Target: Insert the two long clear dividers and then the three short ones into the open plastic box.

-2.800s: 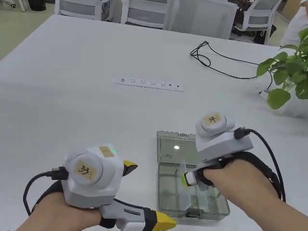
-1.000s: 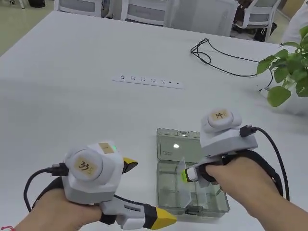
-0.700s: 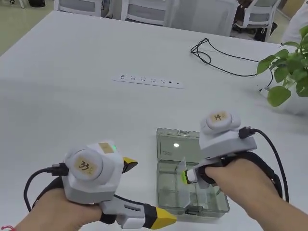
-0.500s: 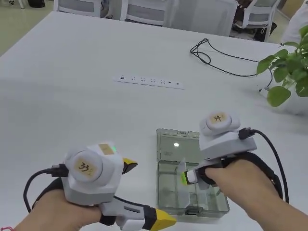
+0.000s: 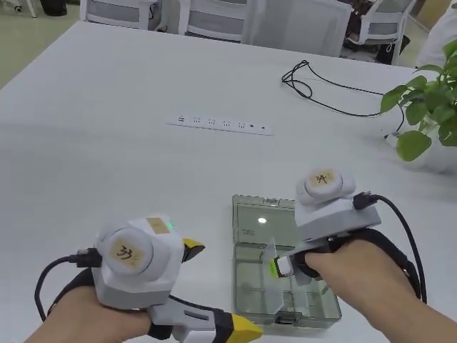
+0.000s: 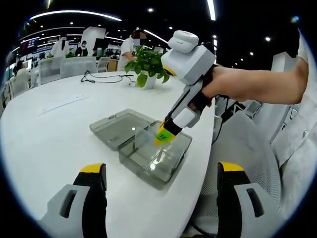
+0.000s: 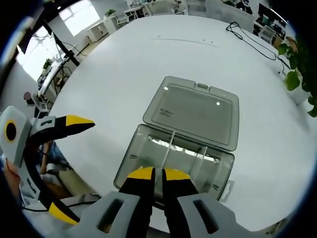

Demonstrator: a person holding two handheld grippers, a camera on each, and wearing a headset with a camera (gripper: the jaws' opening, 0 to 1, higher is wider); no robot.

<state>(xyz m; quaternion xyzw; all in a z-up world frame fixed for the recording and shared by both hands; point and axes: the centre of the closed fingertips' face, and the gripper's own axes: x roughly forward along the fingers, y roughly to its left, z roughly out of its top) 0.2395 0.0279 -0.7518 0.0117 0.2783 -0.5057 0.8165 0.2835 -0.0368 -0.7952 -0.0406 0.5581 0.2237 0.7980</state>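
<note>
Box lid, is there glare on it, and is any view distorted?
Head view: sharp, one small bright spot on the lid. Right gripper view: two spots on it, fisheye bows the table edge. Left gripper view: same bowing, one faint spot.

I see a smoky grey see-through box (image 5: 254,214), a clear divider (image 5: 269,251), a white table (image 5: 128,86) and yellow-tipped grey fingers (image 7: 143,175).

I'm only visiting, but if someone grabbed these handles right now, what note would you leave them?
Left tongs: open, empty, left of the plastic box.
Right tongs: shut on a clear divider, held at the box's open tray; lid lies flat behind.
Done: that divider picked up.
Left: seat it, then the rest; how many are already in, I can't tell.
</note>
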